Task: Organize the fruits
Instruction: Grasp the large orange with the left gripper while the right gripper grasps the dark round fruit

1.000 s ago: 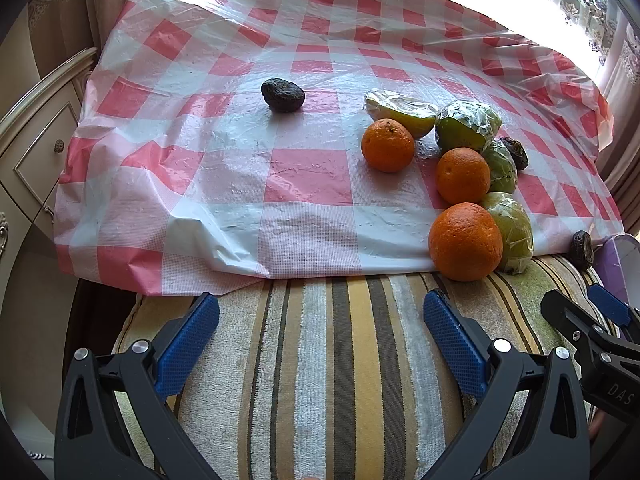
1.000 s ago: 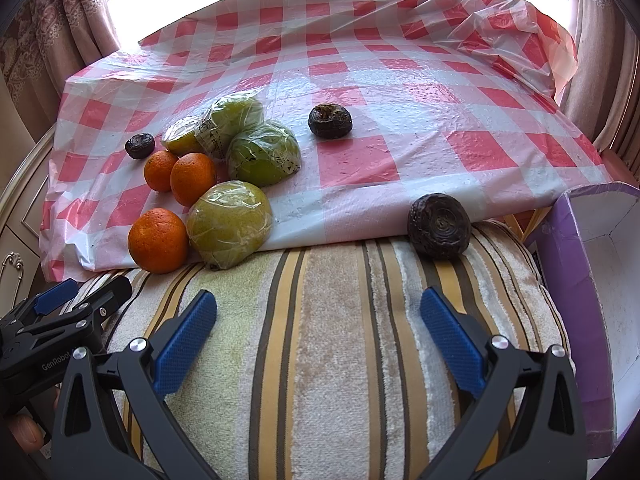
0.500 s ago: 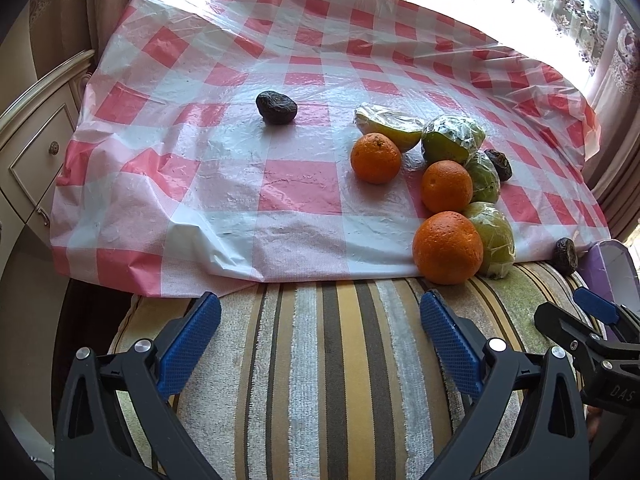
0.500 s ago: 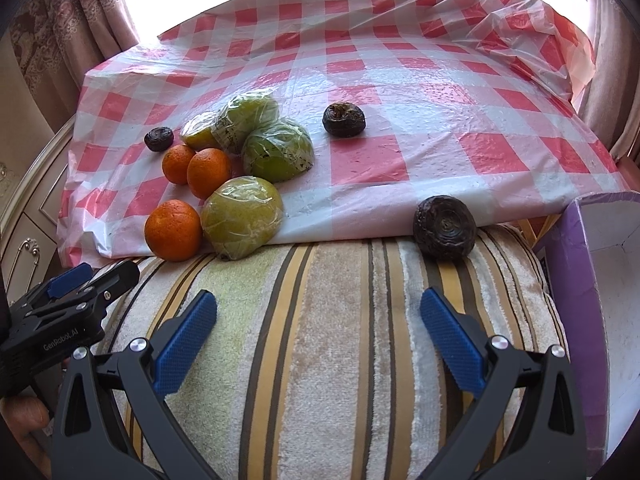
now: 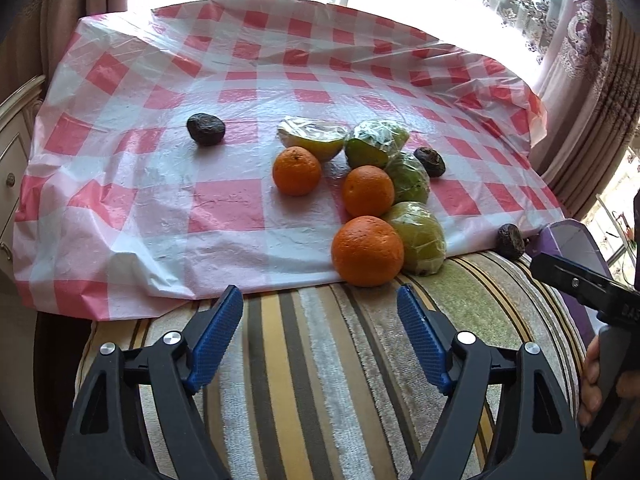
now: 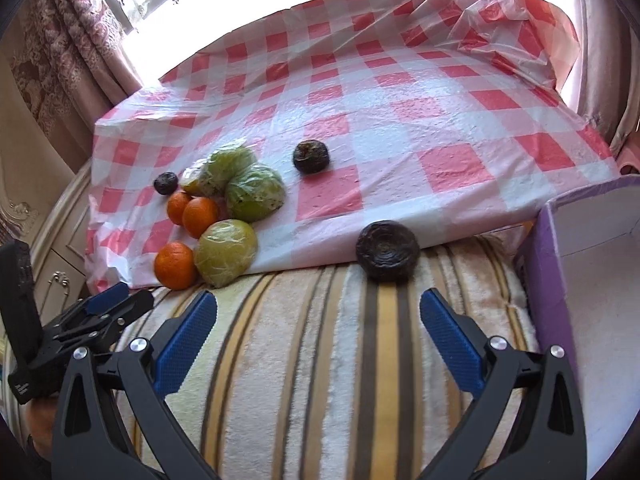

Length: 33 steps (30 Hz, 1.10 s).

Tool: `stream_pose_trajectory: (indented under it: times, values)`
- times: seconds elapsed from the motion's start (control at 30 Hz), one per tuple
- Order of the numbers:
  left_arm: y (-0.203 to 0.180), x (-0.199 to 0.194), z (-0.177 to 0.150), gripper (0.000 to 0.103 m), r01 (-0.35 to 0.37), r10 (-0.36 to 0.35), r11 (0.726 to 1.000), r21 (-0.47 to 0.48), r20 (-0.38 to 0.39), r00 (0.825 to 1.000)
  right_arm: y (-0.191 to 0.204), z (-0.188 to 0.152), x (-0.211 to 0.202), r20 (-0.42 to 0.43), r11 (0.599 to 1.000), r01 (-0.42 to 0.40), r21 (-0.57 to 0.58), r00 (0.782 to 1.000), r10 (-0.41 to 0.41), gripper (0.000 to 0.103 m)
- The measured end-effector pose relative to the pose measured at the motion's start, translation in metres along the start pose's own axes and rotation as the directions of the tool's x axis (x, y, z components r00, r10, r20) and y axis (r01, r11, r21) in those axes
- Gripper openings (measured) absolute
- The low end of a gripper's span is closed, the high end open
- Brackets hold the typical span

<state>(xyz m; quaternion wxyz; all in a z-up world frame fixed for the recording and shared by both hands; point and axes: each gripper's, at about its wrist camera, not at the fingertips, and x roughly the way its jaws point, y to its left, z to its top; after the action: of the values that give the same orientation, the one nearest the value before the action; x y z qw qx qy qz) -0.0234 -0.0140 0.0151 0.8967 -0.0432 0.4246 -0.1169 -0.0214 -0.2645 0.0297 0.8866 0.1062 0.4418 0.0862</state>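
Both grippers hover over a fuzzy striped towel (image 5: 320,380): the left gripper (image 5: 320,320) has just been narrowing with nothing between its pads, the right gripper (image 6: 318,324) gapes wide and empty. Beyond, on crinkly red-checked plastic sheeting (image 5: 160,200), sit pebbled oranges (image 5: 367,251), film-wrapped green fruits (image 5: 420,236) and wrinkled dark fruits (image 6: 387,250). Curtains (image 5: 580,80) frame a bright window behind.

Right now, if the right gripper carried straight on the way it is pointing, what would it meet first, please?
Probably the striped towel just ahead of the open, empty right gripper, since it points downward. The dark wrinkled fruit at the towel's far edge sits slightly right of centre beyond that; depth is hard to judge.
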Motion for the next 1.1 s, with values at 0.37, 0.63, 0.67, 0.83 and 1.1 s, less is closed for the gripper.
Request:
stream_pose_trajectory:
  times: [0.37,0.63,0.67,0.83,1.1]
  values:
    - [-0.014,0.022,0.022,0.069,0.076,-0.074,0.996,0.041,-0.059,0.996,-0.008,0.022,0.038,-0.064,0.979,0.185,-0.09,0.979,-0.191,0.092]
    - [-0.019,0.037,0.029,0.043,0.077,-0.07,0.995,0.056,-0.11,0.991,-0.011,0.024,0.056,-0.118,0.983,0.172,-0.072,0.977,-0.179,0.049]
    - [-0.018,0.036,0.028,0.043,0.078,-0.071,0.995,0.056,-0.109,0.991,-0.011,0.023,0.056,-0.116,0.983,0.17,-0.07,0.977,-0.177,0.045]
    - [-0.022,0.03,0.027,0.043,0.056,-0.05,0.996,0.074,-0.09,0.995,-0.015,0.023,0.052,-0.106,0.99,0.137,-0.044,0.984,-0.141,0.042]
    - [-0.029,0.01,0.029,0.043,0.016,-0.014,0.996,0.086,-0.021,1.0,-0.023,0.023,0.032,-0.076,0.997,0.081,0.01,0.994,-0.08,0.042]
